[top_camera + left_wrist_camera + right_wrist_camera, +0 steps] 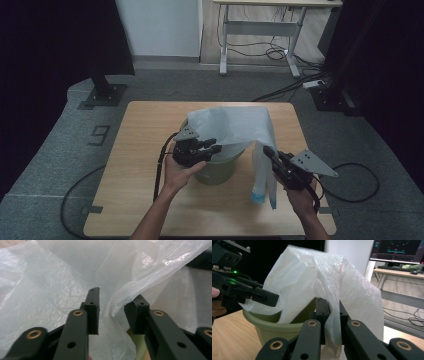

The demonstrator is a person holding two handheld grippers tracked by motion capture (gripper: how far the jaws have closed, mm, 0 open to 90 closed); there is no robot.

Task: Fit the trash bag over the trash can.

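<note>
Grey carpeted floor (50, 150) around a light wooden table (130, 200), dark curtains at both sides, a second desk (260, 15) with loose cables at the back wall. Near the middle of the table, an olive-green bin (217, 170), upright, with a thin white plastic bag (235, 127) draped over its rim and top. One long fold of the bag hanging off the bin's right side down to the tabletop, with a blue printed edge at the bottom.

Left claw (212, 146) at the bin's near-left rim, level, pointing into the bag. Jaws parted in the left gripper view, a crumpled edge of the bag (117, 302) lying in the gap between the pads, pads not pressing on it.

Right claw (269, 151) at the bin's right side, pressed together on the hanging fold; in the right gripper view, the film (332, 322) pinched flat between the two jaws, the bin (274, 330) just behind and to the left, the left claw (265, 297) over its far rim.
</note>
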